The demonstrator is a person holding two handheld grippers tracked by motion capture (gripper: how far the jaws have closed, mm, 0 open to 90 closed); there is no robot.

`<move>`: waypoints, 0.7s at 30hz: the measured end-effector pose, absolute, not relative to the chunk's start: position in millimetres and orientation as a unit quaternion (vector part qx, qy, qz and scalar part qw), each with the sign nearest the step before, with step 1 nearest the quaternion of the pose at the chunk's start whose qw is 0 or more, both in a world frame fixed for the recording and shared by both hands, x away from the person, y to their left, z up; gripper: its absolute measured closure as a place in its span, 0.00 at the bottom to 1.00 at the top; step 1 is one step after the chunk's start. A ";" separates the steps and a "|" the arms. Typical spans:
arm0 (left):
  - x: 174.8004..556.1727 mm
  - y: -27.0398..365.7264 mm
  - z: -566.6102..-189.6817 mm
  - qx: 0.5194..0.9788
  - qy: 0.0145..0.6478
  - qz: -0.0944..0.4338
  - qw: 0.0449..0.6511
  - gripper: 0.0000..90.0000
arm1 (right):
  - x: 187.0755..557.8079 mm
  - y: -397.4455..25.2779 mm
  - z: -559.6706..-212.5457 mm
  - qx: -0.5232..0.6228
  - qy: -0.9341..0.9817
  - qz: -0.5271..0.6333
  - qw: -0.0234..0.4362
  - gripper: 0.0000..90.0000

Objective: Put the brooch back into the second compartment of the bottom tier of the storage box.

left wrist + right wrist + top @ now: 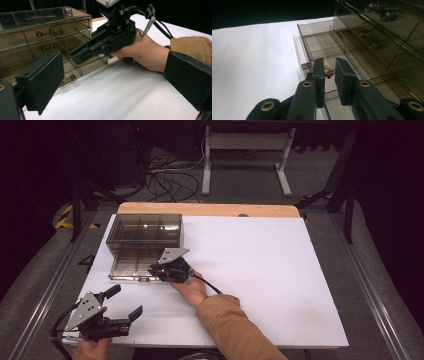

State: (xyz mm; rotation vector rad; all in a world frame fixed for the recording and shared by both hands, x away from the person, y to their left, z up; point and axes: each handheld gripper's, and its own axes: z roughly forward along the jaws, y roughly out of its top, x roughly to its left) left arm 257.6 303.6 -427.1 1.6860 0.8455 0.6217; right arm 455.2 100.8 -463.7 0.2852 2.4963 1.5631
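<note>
A: Right gripper view puts the right gripper (329, 75) over the pulled-out bottom drawer (352, 57) of the smoky drawer cabinet (145, 232). Between its jaws sits a small gold trinket (329, 70), maybe an earring, too small to name.

B: Is it pinched?

A: The jaws stand only narrowly apart around it, and whether they press it or it lies on the drawer floor beyond them cannot be told.

B: And the other hand?

A: High view has the left gripper (125, 306) near the table's (260, 270) front edge, well apart from the cabinet, jaws spread wide and empty.

B: So what could go wrong?

A: If the hold is light, the trinket could slip and land in the wrong compartment, or catch on a thin divider (342, 42). The jaw tips are also close to the drawer's front wall; a nudge there could shove the drawer or shift the whole cabinet, since nothing steadies it.
</note>
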 end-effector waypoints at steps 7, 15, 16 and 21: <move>257.7 303.5 -427.2 0.711 0.357 0.261 0.547 0.04 | 455.6 101.3 -464.7 0.100 0.841 0.523 0.096 0.88; 258.1 303.2 -427.5 0.711 0.356 0.260 0.548 0.04 | 455.7 102.1 -465.2 0.099 0.842 0.521 0.098 0.88; 258.1 303.3 -427.5 0.711 0.357 0.260 0.547 0.04 | 455.6 102.2 -465.3 0.098 0.842 0.521 0.099 0.88; 258.4 303.6 -427.5 0.712 0.356 0.259 0.547 0.04 | 455.4 102.7 -465.6 0.098 0.843 0.519 0.104 0.87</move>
